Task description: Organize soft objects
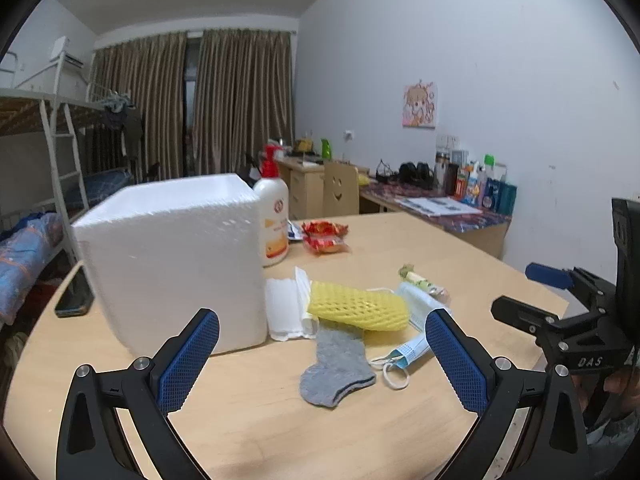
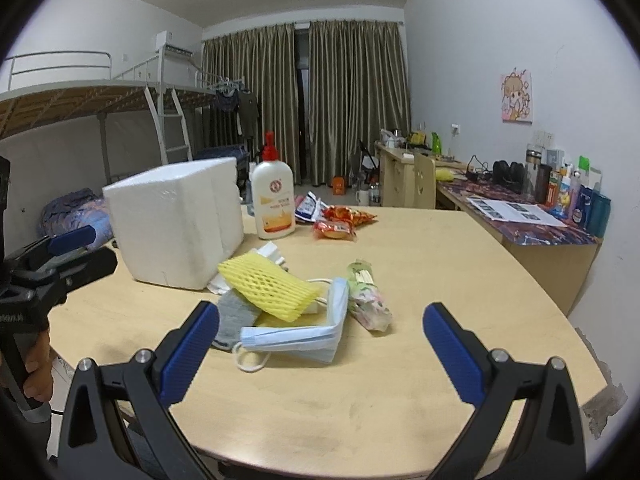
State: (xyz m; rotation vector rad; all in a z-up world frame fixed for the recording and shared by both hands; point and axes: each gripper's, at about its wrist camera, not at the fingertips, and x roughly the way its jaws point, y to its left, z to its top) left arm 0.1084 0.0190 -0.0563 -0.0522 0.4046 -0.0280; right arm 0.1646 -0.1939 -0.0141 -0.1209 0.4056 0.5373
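A pile of soft things lies on the wooden table (image 1: 260, 420) right of a white foam box (image 1: 172, 264): a yellow foam net (image 1: 356, 310), a grey sock (image 1: 338, 368), blue face masks (image 1: 412, 350) and white foam sheets (image 1: 286, 308). My left gripper (image 1: 320, 356) is open and empty, hovering just before the sock. In the right wrist view the net (image 2: 272, 286), masks (image 2: 296, 338), sock (image 2: 236, 316) and box (image 2: 176, 224) show too. My right gripper (image 2: 320, 346) is open and empty, near the masks.
A lotion bottle (image 1: 274, 220) and red snack packets (image 1: 324, 236) stand behind the pile. A wrapped chopstick pack (image 2: 366, 300) lies right of the masks. A black phone (image 1: 74, 300) lies left of the box. A cluttered desk (image 2: 520, 216) lines the right wall.
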